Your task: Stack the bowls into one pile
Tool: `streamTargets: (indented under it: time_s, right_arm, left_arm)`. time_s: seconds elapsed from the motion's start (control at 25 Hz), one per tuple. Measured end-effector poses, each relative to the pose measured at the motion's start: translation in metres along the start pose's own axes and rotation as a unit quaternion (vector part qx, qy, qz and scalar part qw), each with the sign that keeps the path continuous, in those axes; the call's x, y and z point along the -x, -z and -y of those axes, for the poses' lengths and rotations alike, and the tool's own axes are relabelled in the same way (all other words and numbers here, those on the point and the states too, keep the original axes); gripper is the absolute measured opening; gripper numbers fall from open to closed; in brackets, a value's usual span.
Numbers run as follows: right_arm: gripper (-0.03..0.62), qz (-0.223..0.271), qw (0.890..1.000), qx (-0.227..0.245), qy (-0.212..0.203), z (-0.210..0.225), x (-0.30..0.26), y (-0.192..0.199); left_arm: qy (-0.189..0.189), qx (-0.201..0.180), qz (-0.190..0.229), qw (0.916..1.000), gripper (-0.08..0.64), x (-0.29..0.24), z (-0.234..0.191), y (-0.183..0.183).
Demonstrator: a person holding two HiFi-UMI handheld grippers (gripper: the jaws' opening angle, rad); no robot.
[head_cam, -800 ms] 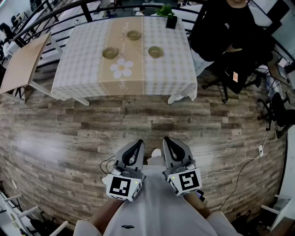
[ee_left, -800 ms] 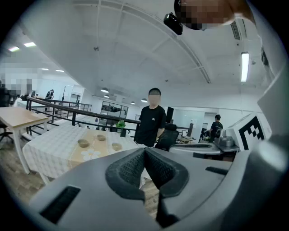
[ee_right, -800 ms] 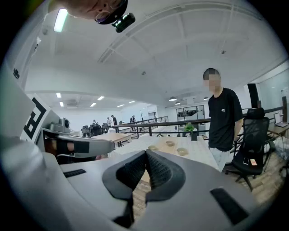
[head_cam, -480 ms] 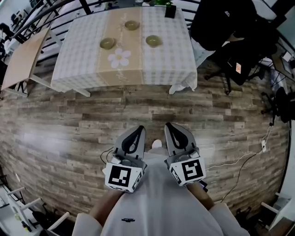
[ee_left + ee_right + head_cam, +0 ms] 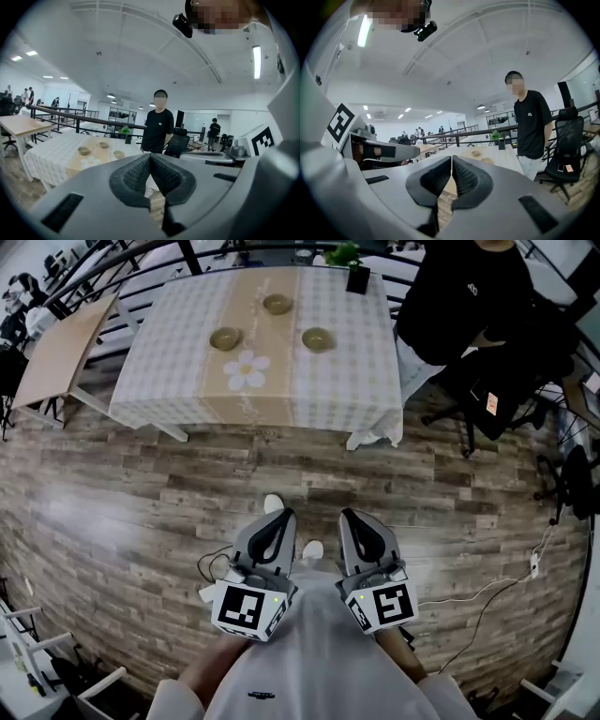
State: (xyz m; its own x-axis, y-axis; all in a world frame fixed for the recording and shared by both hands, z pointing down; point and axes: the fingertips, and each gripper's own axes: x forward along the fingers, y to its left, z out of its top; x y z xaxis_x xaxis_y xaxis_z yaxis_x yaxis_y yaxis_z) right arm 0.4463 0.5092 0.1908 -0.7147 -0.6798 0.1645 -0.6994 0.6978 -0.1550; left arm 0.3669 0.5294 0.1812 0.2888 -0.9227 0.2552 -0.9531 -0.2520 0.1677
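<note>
Standing bystander: person in a black shirt [image 5: 464, 296] at the bench's right end, beside an office chair [image 5: 492, 381].
Bench: bench [image 5: 159, 352] covered by a checked cloth with a tan centre strip and a flower print [image 5: 247, 371]; it lies well apart from both claws, across a wooden floor [image 5: 131, 493].
Bowls: three, all separate and none stacked. The far bowl [image 5: 277, 304] and the left bowl [image 5: 226, 337] sit on the tan strip; the right bowl [image 5: 318, 337] sits on the checked cloth just beside the strip.
Potted plant: potted plant [image 5: 355, 273] at the bench's far edge, to the right of the far bowl.
Left claw: left claw [image 5: 279, 516] clenched, its ribbed pads pressed together on nothing; held low near the person's body, pointing toward the bench.
Right claw: right claw [image 5: 346, 515] likewise clenched and empty, just beside the left claw.
Marker cubes: one marker cube [image 5: 248, 610] at the rear of the left claw, a second at the rear of the right.
Side table: bare wooden side table [image 5: 61, 348] left of the bench.
</note>
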Motion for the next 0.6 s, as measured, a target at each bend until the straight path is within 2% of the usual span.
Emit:
streamTargets:
  time_s: [0.32, 0.48, 0.6]
  right_arm:
    - [0.035, -0.020, 1.000, 0.012, -0.010, 0.020, -0.049, -0.002]
    - [0.035, -0.022, 1.000, -0.010, 0.003, 0.040, -0.100, -0.014]
    - [0.035, -0.023, 1.000, -0.001, -0.008, 0.056, -0.160, -0.031]
  left_arm:
    - [-0.005, 0.031, -0.026, 0.9992, 0.018, -0.045, -0.044, 0.010]
    - [-0.003, 0.037, -0.014, 0.9992, 0.018, -0.087, -0.080, -0.015]
    - [0.010, 0.043, -0.018, 0.9989, 0.018, -0.136, -0.112, -0.035]
